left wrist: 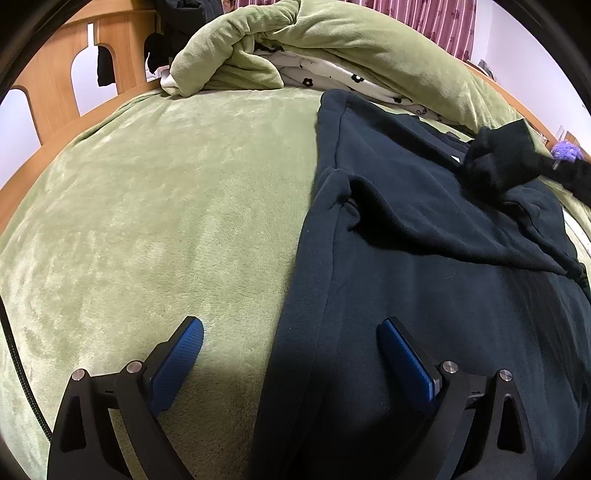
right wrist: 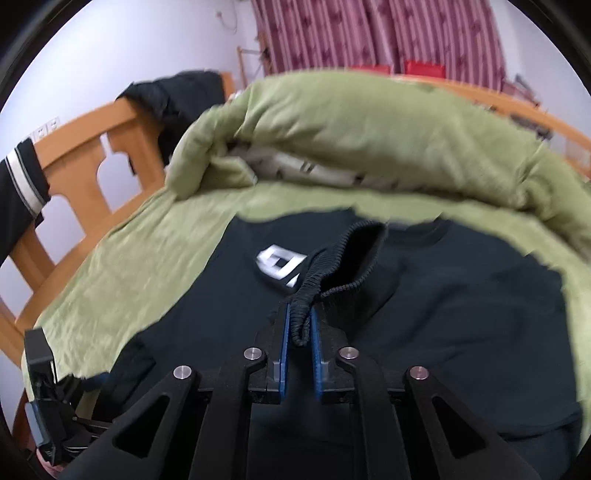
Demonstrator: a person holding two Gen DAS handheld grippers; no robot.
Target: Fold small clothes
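A dark navy sweatshirt (right wrist: 461, 314) with a white logo (right wrist: 277, 266) lies flat on the green blanket (right wrist: 129, 266). My right gripper (right wrist: 300, 308) is shut on the sleeve's ribbed black cuff (right wrist: 347, 258) and holds it above the chest. In the left wrist view the same sweatshirt (left wrist: 424, 295) fills the right half, and its lifted sleeve (left wrist: 495, 162) rises at the upper right. My left gripper (left wrist: 290, 325) is wide open and holds nothing. One finger is over the blanket (left wrist: 147, 221), the other over the sweatshirt's side edge. The left gripper's body (right wrist: 48, 398) shows at the lower left of the right wrist view.
A rolled green quilt (left wrist: 295, 44) with a white flowered lining lies across the far side of the bed. A wooden headboard (left wrist: 55, 85) with dark clothes (right wrist: 177, 99) draped over it stands at the left. A black sleeve with white stripes (right wrist: 22, 184) is at the left edge. Striped pink curtains (right wrist: 369, 33) hang behind.
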